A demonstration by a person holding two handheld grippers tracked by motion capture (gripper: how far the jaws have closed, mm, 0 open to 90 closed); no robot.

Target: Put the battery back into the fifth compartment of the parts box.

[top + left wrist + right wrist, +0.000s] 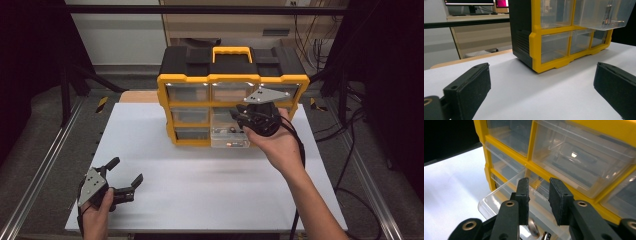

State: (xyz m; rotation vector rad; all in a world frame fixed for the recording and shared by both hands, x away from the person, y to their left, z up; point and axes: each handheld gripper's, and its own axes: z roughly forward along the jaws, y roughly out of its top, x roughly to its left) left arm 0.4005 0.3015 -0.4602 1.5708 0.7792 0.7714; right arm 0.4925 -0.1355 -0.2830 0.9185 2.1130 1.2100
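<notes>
High view: the yellow-and-black organizer (232, 95) stands at the far middle of the white desk (200, 170). Its clear drawer (229, 136), bottom row middle, is pulled out toward the person. The right claw (250, 120) hangs over the drawer's 1 o'clock corner. The left claw (125, 175) rests at the desk's 8 o'clock corner, spread wide and holding nothing.

Left gripper view: both pads (471, 87) stand far apart over bare desk, with the organizer at 1 o'clock and the drawer jutting out at the upper right.

Right gripper view: the right claw (537, 200) is parted by a narrow gap with nothing pinched. The drawer's thin clear rim (506, 183) lies just below and beyond the tips, and small metal parts (534, 230) sit inside.

The drawer looks light, stiff, thin-walled and slick, and it is likely to rattle its contents if jerked. The front lip, pinched squarely at its middle, seems the best hold. A corner grip could skew it in its slot.
</notes>
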